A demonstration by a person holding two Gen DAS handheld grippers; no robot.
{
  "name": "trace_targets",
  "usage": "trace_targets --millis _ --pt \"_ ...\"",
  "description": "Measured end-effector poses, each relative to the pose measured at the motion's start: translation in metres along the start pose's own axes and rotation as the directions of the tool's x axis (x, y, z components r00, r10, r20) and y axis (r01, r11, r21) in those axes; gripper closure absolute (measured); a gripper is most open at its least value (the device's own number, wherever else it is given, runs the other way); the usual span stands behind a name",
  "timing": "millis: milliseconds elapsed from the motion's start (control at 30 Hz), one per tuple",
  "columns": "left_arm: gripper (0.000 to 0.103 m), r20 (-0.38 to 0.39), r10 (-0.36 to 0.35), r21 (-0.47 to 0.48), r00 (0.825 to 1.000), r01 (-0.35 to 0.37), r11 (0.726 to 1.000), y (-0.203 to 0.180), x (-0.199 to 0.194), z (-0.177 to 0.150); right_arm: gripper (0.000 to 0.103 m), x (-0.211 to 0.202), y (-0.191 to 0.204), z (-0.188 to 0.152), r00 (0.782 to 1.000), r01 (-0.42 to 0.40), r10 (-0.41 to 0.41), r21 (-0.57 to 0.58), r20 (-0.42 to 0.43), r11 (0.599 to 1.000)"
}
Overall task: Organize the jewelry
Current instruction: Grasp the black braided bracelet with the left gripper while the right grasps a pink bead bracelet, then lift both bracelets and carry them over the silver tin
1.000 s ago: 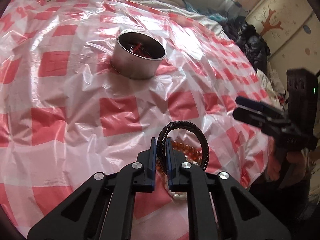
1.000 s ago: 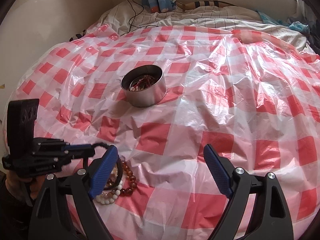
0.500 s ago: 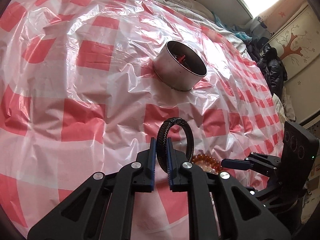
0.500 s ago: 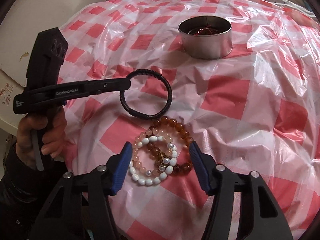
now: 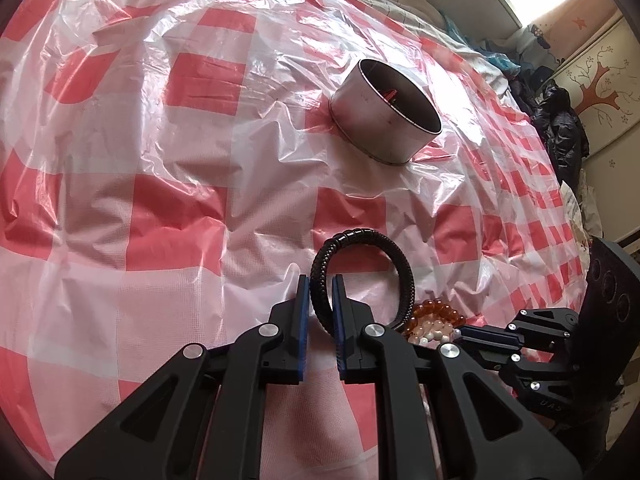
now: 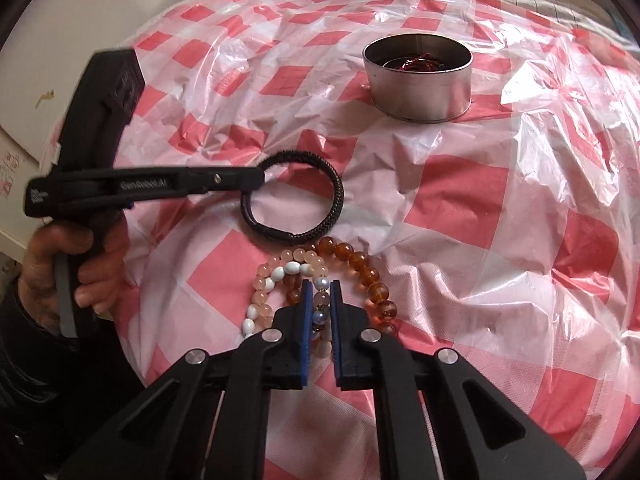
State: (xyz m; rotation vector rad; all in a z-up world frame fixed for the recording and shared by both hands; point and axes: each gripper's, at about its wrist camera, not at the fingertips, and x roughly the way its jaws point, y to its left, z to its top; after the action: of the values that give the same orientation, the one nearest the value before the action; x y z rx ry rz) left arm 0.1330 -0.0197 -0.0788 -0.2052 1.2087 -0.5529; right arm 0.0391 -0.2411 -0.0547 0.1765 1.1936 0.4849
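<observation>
The left gripper (image 5: 320,280) has its blue-padded fingers (image 5: 303,320) clamped on the black braided bracelet (image 5: 362,272), gripping one side of the loop so the rest of the ring stands out past the fingertips, above the red-and-white checked plastic sheet (image 5: 176,208) spread over the bed. From the right wrist view the same bracelet (image 6: 298,196) hangs off the tip of the left gripper (image 6: 256,178), held in a person's hand (image 6: 76,264), and its lower edge sits just beside the pile of beaded bracelets (image 6: 320,280). The right gripper (image 6: 320,286) has just been closing, and its fingers (image 6: 306,320) now pinch a strand of that pile with pale and bluish beads; amber and pink strands lie to either side, though which strand the pinched beads belong to is hard to tell. The round metal tin (image 6: 418,76), with something red inside, stands well apart, farther up the sheet.
</observation>
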Motion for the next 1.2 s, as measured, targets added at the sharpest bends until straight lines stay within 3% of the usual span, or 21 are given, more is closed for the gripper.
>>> trace_targets --millis 167,300,333,367,400,433,533,633,833,1000,1200 --pt "0.091 -0.014 0.005 -0.005 1.0 -0.006 1.0 0.001 0.007 0.0 0.094 -0.008 -0.014 0.005 0.993 -0.112 0.108 0.099 0.04 0.989" --pt "0.089 -0.019 0.007 -0.002 1.0 -0.007 1.0 0.0 0.009 0.0 0.092 -0.01 -0.014 0.009 0.995 -0.098 0.095 0.104 0.033 0.99" --pt "0.089 -0.02 0.007 -0.002 1.0 -0.007 1.0 -0.001 0.01 0.001 0.086 -0.007 -0.014 0.01 0.995 -0.096 0.096 0.107 0.011 0.99" --pt "0.088 -0.02 0.006 -0.002 1.0 -0.006 1.0 -0.001 0.01 0.001 0.067 -0.005 -0.014 0.009 0.996 -0.088 0.088 0.107 0.004 0.99" --pt "0.087 -0.021 0.005 -0.003 1.0 -0.005 1.0 -0.001 0.01 0.001 0.059 -0.003 -0.011 0.009 0.997 -0.072 0.072 0.097 0.004 0.993" --pt "0.086 -0.021 0.004 -0.002 1.0 -0.004 1.0 -0.002 0.01 0.001 0.059 0.001 -0.008 0.008 0.998 -0.059 0.061 0.083 -0.011 0.995" --pt "0.084 -0.02 0.005 0.002 1.0 -0.005 1.0 -0.003 0.011 0.001 0.063 0.009 -0.006 0.008 0.999 -0.036 0.037 0.068 -0.013 0.997" --pt "0.084 -0.021 0.005 0.002 1.0 -0.005 1.0 -0.004 0.011 0.001 0.093 0.013 -0.007 0.007 1.0 -0.028 0.029 0.07 -0.012 0.997" --pt "0.084 -0.022 0.007 0.005 1.0 -0.007 1.0 -0.004 0.012 0.001 0.095 -0.006 -0.008 0.01 0.994 -0.099 0.094 0.079 0.062 0.992" --pt "0.084 -0.022 0.008 0.005 1.0 -0.008 1.0 -0.004 0.013 0.001 0.095 -0.028 -0.022 0.019 0.972 -0.191 0.167 0.144 0.163 0.971" --pt "0.084 -0.015 0.01 0.004 1.0 -0.01 1.0 -0.006 0.014 0.002 0.095 -0.042 -0.053 0.029 0.962 -0.175 0.106 0.274 0.251 0.946"
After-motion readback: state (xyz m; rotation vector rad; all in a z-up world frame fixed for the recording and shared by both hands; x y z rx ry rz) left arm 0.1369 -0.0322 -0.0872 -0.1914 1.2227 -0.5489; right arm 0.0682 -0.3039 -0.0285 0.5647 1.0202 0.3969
